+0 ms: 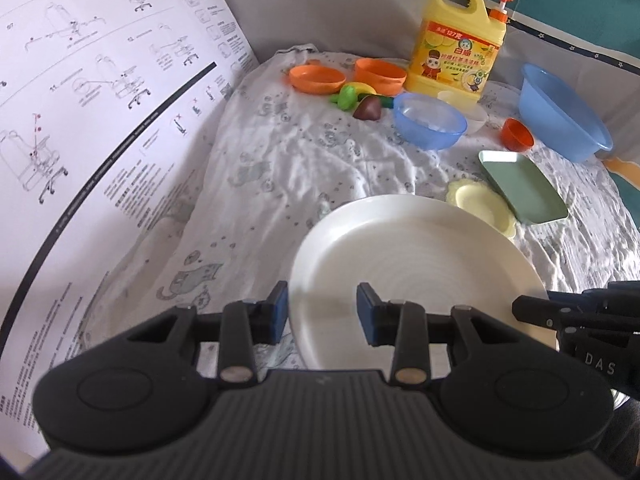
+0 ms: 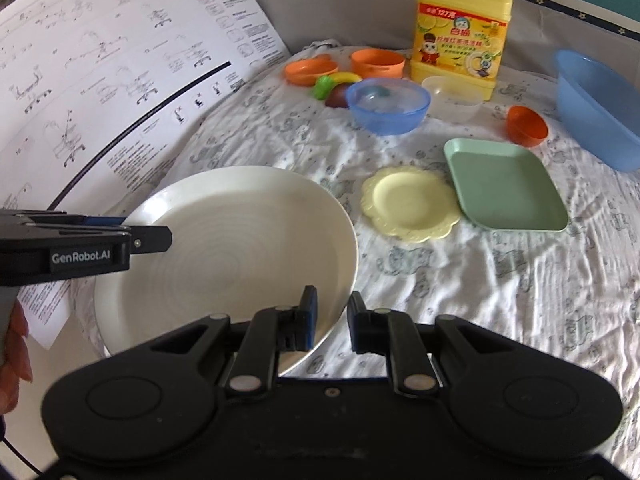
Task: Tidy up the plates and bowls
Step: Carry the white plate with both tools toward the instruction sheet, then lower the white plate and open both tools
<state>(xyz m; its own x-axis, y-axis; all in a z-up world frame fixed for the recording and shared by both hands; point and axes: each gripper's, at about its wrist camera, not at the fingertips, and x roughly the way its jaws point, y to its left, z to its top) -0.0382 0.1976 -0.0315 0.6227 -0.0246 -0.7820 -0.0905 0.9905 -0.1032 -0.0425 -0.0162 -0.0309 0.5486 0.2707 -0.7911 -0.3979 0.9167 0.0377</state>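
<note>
A large white plate (image 1: 412,264) (image 2: 240,248) lies on the patterned cloth. My left gripper (image 1: 322,314) is open, its jaws astride the plate's near left rim. My right gripper (image 2: 332,322) is open, its jaws astride the plate's right rim. A small yellow scalloped plate (image 2: 410,204) (image 1: 478,202) and a green square plate (image 2: 506,184) (image 1: 522,186) lie to the right. A blue bowl (image 2: 388,106) (image 1: 430,120), a clear bowl (image 2: 454,100), a small orange bowl (image 2: 526,125) (image 1: 517,134), and two orange dishes (image 2: 312,70) (image 2: 377,63) stand farther back.
A yellow detergent jug (image 2: 460,36) (image 1: 458,46) stands at the back. A big blue basin (image 2: 596,108) (image 1: 560,112) sits at the right. Toy fruit (image 2: 334,84) lies by the orange dishes. A large instruction sheet (image 2: 100,80) (image 1: 100,120) rises on the left.
</note>
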